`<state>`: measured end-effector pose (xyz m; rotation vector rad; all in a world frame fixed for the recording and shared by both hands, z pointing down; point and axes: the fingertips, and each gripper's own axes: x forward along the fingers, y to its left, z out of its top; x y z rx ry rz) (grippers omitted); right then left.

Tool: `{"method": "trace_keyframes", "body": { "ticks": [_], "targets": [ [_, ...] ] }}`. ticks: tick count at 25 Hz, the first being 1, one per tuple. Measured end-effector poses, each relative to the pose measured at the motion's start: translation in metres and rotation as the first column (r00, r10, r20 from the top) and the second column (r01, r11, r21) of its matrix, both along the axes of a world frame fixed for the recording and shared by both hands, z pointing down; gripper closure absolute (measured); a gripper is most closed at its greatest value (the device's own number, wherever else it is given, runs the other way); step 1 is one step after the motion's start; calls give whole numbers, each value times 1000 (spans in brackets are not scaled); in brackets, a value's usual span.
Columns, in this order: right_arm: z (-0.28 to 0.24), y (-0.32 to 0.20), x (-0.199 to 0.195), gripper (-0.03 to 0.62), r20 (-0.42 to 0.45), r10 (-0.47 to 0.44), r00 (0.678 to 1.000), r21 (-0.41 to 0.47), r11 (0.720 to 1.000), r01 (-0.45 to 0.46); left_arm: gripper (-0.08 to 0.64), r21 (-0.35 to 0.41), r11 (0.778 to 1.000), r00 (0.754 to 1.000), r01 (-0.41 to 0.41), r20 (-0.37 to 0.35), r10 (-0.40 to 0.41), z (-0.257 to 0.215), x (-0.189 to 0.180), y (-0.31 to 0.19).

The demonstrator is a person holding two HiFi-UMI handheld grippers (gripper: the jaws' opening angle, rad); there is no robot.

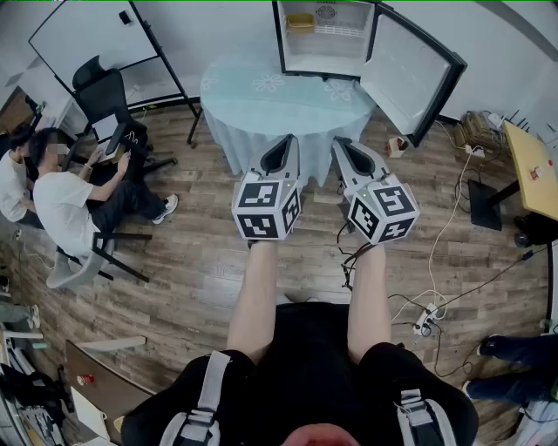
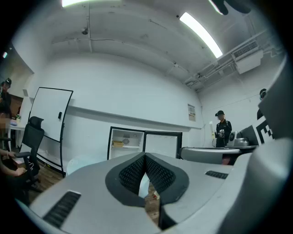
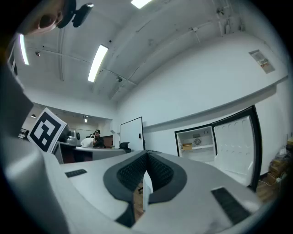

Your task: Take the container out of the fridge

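A small white fridge (image 1: 327,35) stands open beyond a round table with a pale blue cloth (image 1: 279,100), its door (image 1: 410,74) swung out to the right. A yellowish container (image 1: 300,23) sits on the upper shelf at the left. Both grippers are held side by side in front of the table, well short of the fridge. My left gripper (image 1: 286,141) is shut and empty, and my right gripper (image 1: 340,143) is shut and empty too. The left gripper view shows the fridge (image 2: 126,141) and container (image 2: 117,143) far off above the closed jaws. The right gripper view shows the container (image 3: 186,146) too.
Two people sit at the left (image 1: 61,196) near an office chair (image 1: 100,87) and a whiteboard (image 1: 91,35). Cables and a power strip (image 1: 427,318) lie on the wooden floor at the right, beside a yellow table (image 1: 532,170). Another person stands at the far right (image 2: 222,128).
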<state>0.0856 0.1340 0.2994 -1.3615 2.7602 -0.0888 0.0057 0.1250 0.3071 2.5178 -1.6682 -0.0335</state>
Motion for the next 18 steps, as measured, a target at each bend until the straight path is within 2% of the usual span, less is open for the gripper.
{"method": "trace_keyframes", "body": {
  "ticks": [7,18],
  "targets": [
    [-7,6,-1,588,-12,-9,1000,21,1000,9,558,18,1000,1000,-7,10,7,-8,3,6],
    [-9,15,19,586,-2,51,999,24,998,-51,558,20,999,1000,-27,-1,27,-9,17,15]
  ]
}}
